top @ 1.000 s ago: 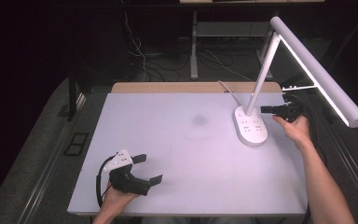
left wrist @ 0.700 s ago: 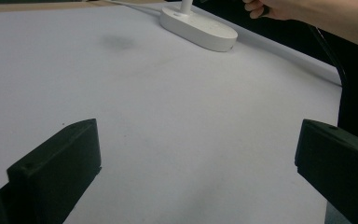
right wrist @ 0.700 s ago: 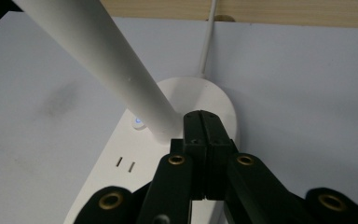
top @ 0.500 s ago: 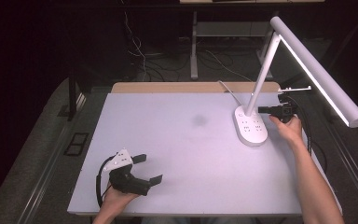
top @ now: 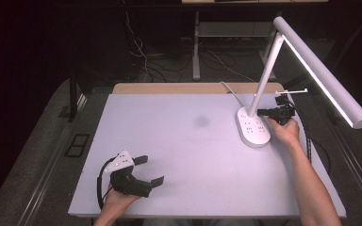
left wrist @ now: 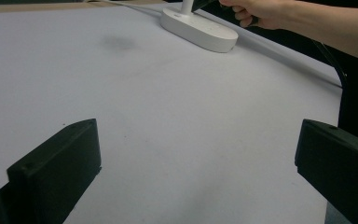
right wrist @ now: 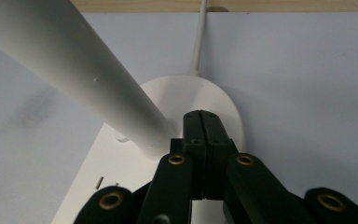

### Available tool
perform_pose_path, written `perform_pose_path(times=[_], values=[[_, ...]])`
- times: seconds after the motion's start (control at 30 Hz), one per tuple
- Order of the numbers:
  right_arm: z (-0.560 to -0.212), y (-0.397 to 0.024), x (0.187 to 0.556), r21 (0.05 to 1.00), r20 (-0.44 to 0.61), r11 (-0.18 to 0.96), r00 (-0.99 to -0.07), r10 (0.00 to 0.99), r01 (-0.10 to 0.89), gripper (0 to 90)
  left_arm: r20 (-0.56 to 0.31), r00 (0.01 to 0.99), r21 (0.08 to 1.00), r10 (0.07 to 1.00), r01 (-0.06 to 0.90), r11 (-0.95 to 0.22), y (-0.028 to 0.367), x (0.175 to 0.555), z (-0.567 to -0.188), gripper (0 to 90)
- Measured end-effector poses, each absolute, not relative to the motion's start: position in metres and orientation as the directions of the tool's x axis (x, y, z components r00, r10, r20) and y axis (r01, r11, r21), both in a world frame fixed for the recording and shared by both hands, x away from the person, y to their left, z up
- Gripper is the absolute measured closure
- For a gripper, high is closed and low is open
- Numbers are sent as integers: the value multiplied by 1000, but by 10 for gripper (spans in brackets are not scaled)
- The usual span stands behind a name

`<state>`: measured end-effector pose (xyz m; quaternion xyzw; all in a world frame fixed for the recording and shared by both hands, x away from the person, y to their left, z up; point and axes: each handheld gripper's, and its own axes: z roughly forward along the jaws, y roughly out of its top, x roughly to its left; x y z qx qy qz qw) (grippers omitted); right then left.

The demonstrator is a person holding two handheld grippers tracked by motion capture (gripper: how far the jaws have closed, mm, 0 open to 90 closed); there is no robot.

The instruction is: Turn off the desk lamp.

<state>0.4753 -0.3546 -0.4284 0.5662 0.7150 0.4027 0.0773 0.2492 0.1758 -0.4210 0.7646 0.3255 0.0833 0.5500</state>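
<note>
Pale grey table (top: 184, 141) with a white desk lamp (top: 253, 129) near its far right corner.

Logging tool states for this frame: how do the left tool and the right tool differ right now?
The left tool has its jaws wide apart; the right tool has them pressed shut. The left tool sits near the table's front edge, over bare surface; the right tool is over the lamp base, beside its stem. Neither holds anything.
</note>
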Motion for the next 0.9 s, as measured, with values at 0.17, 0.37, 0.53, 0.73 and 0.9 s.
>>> perform_pose_path(times=[0.17, 0.37, 0.53, 0.73, 0.9], values=[[-430, -357, 476, 652, 359, 28, -340, 869, 758, 900, -225, 782, 895, 581, 402, -195, 174, 249, -421, 0], [-429, -354, 474, 660, 332, 36, -335, 882, 750, 900, -225, 781, 895, 582, 402, -194, 173, 249, -421, 0], [-428, -354, 475, 665, 346, 21, -333, 877, 746, 900, -231, 777, 894, 585, 408, -188, 174, 250, -421, 0], [-429, -354, 475, 661, 358, 13, -330, 874, 750, 900, -230, 778, 894, 585, 407, -190, 174, 250, -421, 0], [-429, -353, 475, 665, 347, 17, -329, 879, 747, 900, -227, 779, 894, 584, 405, -193, 174, 249, -421, 0]])
